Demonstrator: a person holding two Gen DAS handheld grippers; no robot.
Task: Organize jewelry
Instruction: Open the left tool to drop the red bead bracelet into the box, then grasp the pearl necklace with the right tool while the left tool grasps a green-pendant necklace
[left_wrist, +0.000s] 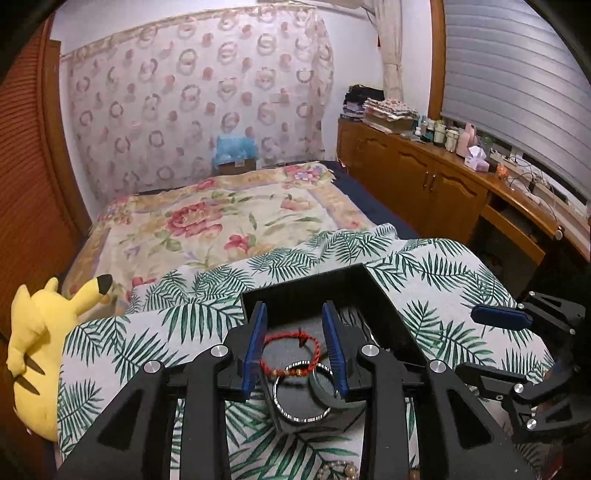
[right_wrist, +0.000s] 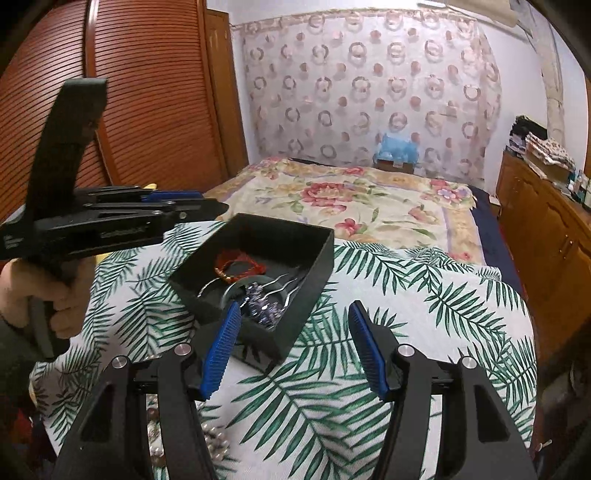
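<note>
A black open box (left_wrist: 306, 280) stands on a palm-leaf cloth (left_wrist: 436, 295). In it lie a red cord bracelet (left_wrist: 290, 354), a silver bangle (left_wrist: 301, 402) and a wider grey bangle (left_wrist: 325, 387). My left gripper (left_wrist: 295, 347) hangs over the box, open, its blue pads on either side of the red bracelet without pressing it. In the right wrist view the box (right_wrist: 258, 229) also holds a purple beaded hairpin (right_wrist: 262, 306) and silver pins (right_wrist: 291, 284). My right gripper (right_wrist: 295, 347) stands open and empty at the box's near corner. A hand (right_wrist: 55, 295) holds the left gripper.
A loose pearl string (right_wrist: 214, 439) lies on the cloth near the front edge. A yellow plush toy (left_wrist: 40, 347) sits at the left. Behind is a floral bedspread (left_wrist: 221, 221); a wooden cabinet (left_wrist: 424, 177) with bottles runs along the right, a slatted wardrobe (right_wrist: 129, 92) at the left.
</note>
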